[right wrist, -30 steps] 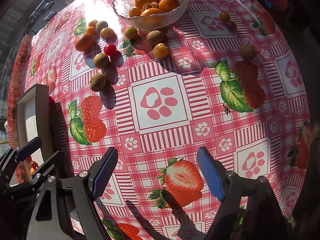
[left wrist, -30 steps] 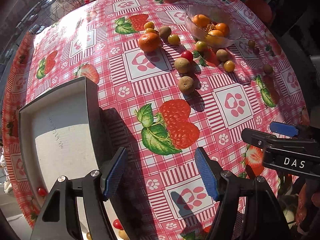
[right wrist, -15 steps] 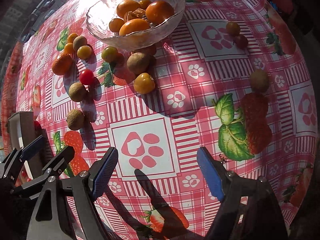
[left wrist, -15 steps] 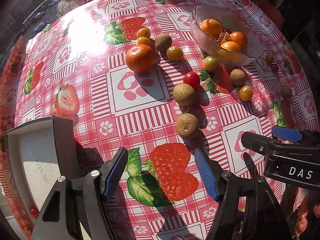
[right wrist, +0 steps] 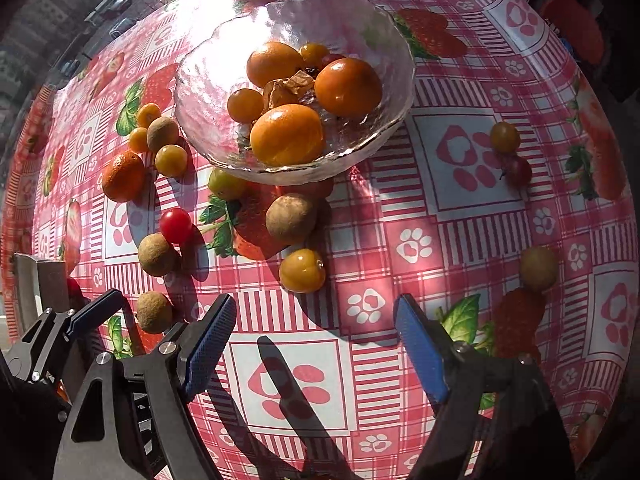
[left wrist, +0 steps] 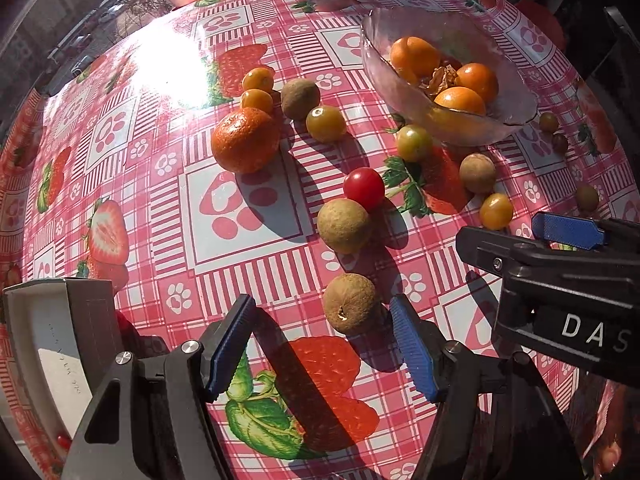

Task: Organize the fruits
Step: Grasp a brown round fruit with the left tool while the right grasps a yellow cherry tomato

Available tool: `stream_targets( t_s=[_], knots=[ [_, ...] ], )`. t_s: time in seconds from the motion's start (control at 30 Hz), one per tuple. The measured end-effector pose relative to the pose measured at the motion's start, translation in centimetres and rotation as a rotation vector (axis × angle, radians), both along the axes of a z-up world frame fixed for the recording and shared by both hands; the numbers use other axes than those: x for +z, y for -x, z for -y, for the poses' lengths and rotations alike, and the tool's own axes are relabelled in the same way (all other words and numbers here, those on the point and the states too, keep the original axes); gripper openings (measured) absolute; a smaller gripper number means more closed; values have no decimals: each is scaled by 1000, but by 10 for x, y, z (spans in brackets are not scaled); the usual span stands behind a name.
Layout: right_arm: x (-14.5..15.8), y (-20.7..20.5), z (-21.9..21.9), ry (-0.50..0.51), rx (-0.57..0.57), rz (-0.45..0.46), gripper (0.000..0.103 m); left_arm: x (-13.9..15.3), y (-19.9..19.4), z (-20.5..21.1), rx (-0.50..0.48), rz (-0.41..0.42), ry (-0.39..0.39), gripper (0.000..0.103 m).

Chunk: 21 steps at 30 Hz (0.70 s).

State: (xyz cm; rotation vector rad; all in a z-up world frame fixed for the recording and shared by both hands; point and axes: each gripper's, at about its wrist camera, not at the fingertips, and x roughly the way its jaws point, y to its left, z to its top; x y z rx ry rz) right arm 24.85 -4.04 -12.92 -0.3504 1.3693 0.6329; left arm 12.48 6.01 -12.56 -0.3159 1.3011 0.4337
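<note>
Hovering over the table (left wrist: 256,216) with its checked strawberry cloth, the left claw (left wrist: 322,350) has its blue pads apart and nothing between them; a brown longan (left wrist: 351,303) sits just beyond the fingertips, nearer the right pad, not touched. Above it in the left wrist view lie a second longan (left wrist: 344,226) touching a red cherry tomato (left wrist: 364,188), and farther up left a mandarin (left wrist: 245,140) with small yellow fruits and another brown one near it. The glass bowl (left wrist: 516,100) in the upper right of that frame holds several orange fruits and a dry husk. A grey tray (left wrist: 60,352) stands at the lower left edge, beside the left claw.

In the right wrist view the right claw (right wrist: 316,342) is wide but closing, its pads over bare cloth with nothing between them. A yellow-orange fruit (right wrist: 302,271) lies just above the gap, a brown longan (right wrist: 291,218) above that, close under the bowl's rim (right wrist: 192,80) at the frame's upper middle. Well apart at the right of the frame are two small fruits, one yellow (right wrist: 505,137), one dark red (right wrist: 518,170), touching, and a lone brown one (right wrist: 538,268) lower down. The left claw shows at the lower left edge there, next to the nearest longan.
</note>
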Motion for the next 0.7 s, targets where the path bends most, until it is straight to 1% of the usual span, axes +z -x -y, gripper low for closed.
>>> stream_targets(
  t_s=[0.07,0.1,0.13,0.17,0.2,0.23,0.27,0.3,0.47,0.53,0.7],
  knots=[
    [1,1,-6,0,5,23,72,-4,-7,3,7,1,-3,70],
    [2,2,-13,1,10,34,63,-6,-7,0,10,2,-3,70],
    [2,3,-16,6,17,45,55,-5,-9,2,11,7,5,65],
    [1,4,-30,10,25,55,51,-4,-10,4,10,14,11,56],
    [0,5,-35,12,29,60,44,-2,-14,5,5,15,7,51],
    [1,5,-37,9,27,60,35,0,-16,5,-2,18,10,40],
    [1,4,-38,1,22,55,30,1,-17,8,-9,22,15,28],
    [0,1,-40,-4,17,49,23,2,-19,9,-13,21,15,28],
    [5,-2,-27,-34,1,33,23,7,-16,3,-2,44,51,28],
    [7,1,-14,-43,-4,31,23,10,-13,2,0,51,56,28],
    [14,14,2,-59,0,23,23,24,0,-1,4,77,63,28]
  ],
)
